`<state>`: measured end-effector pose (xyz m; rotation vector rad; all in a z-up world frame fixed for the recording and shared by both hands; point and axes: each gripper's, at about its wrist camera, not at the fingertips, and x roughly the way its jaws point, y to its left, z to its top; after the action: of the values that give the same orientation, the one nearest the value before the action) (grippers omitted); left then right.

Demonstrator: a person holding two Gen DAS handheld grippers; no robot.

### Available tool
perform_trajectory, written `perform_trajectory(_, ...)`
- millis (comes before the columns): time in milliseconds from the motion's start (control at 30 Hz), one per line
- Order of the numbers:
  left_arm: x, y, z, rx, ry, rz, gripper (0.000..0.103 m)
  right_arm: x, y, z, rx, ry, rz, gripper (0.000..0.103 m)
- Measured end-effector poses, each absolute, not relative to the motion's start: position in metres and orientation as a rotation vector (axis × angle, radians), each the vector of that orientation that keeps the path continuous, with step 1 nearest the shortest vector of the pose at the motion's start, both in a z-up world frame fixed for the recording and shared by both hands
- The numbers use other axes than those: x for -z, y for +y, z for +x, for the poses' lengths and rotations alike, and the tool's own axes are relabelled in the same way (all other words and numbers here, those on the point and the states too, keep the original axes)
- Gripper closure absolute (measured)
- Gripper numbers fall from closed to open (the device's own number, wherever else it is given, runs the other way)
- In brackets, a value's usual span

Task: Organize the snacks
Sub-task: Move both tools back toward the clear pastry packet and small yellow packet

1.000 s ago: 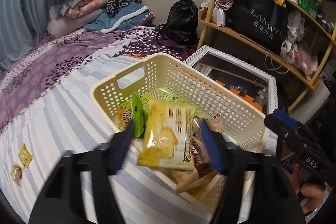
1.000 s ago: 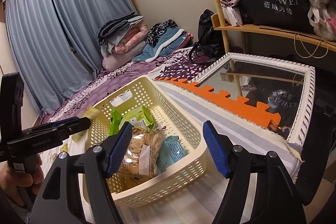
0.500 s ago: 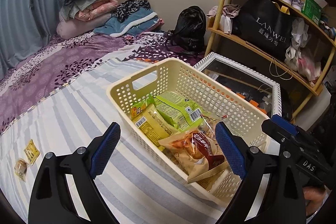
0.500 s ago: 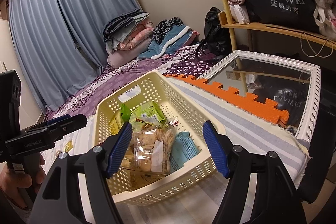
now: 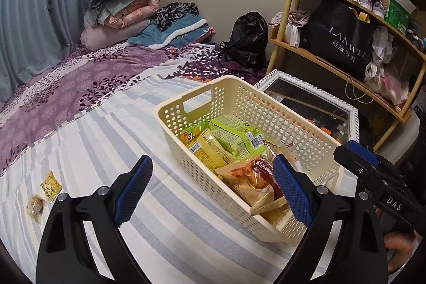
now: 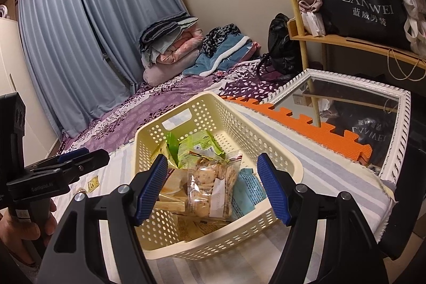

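Left gripper (image 5: 213, 189) empty, blue fingers (image 5: 133, 186) spread wide; cream perforated basket (image 5: 266, 108) of snack packets (image 5: 234, 137) beyond the right finger; two small packets (image 5: 44, 193) left of them.

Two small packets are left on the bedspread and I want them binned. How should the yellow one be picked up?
The yellow packet lies flat on the striped bedspread, beside a brown packet. Come from straight above with the open left claw and pinch across its narrow width, catching the edges, since there is no raised part.
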<state>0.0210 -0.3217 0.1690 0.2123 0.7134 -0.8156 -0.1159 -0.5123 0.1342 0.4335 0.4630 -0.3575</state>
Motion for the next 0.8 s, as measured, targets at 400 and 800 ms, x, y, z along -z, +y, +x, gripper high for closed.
perform_trajectory(400, -0.171, -0.285, 0.017, 0.764, 0.714, 0.178, 0.010, -0.142, -0.487, -0.105, 0.281, 0.470, 0.404, 0.033)
perform_trajectory(800, -0.161, -0.236, 0.028, 0.672, 0.746, 0.122, 0.010, -0.141, -0.442, -0.084, 0.168, 0.515, 0.354, 0.033)
